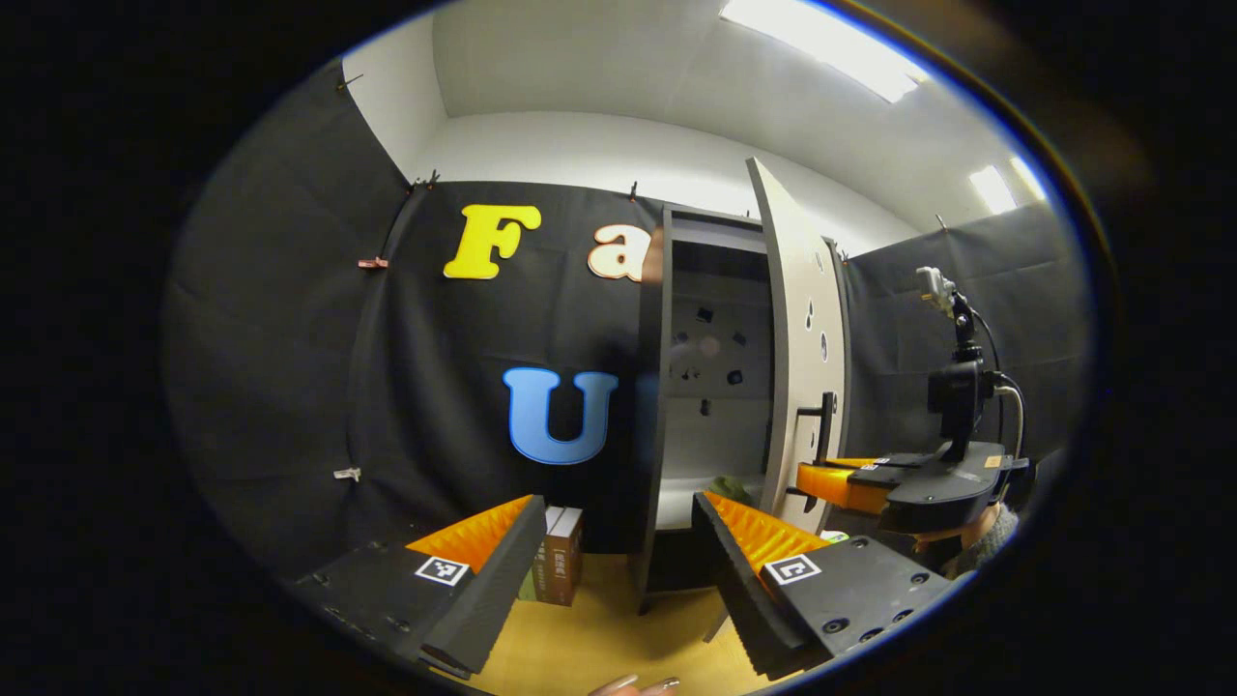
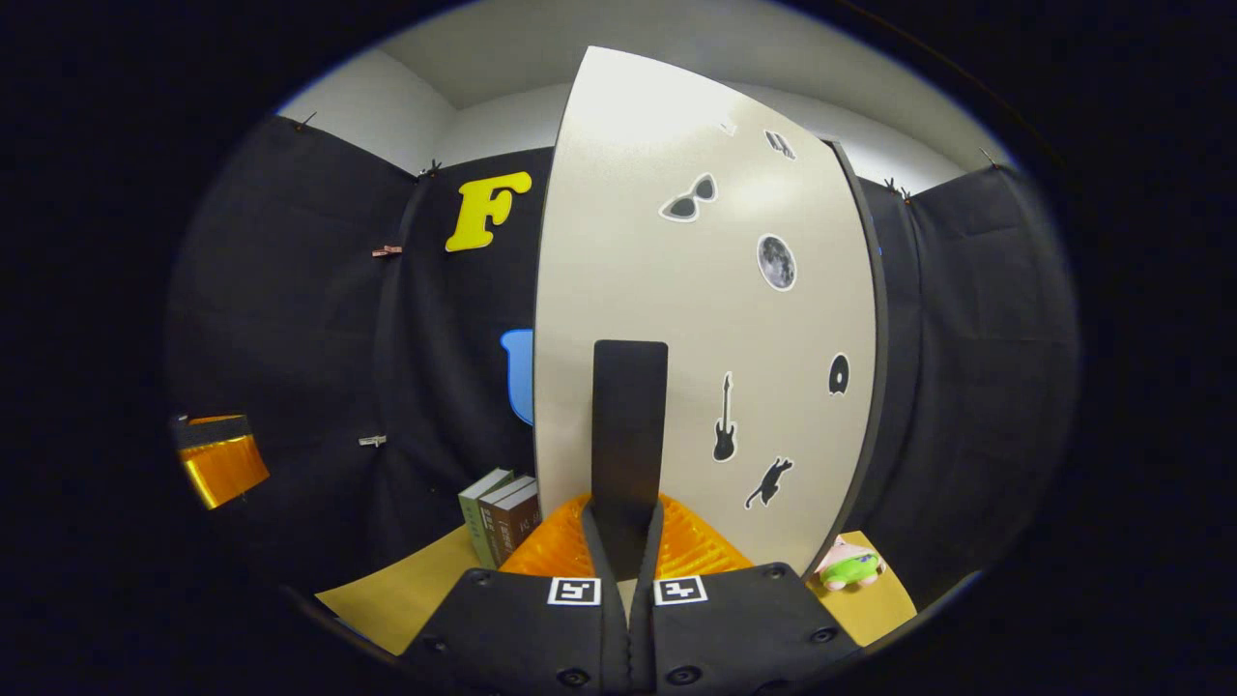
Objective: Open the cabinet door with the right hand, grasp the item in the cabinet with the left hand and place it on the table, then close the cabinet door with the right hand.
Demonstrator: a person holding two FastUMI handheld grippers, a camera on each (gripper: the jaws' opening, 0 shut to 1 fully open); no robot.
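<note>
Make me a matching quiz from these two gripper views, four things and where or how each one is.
1. beige cabinet door
2. black door handle
3. upright books
4. left tongs

a. standing on the wooden table
b. swung open
c. open, holding nothing
d. clamped in the right tongs

Pairs: 1-b, 2-d, 3-a, 4-c
</note>
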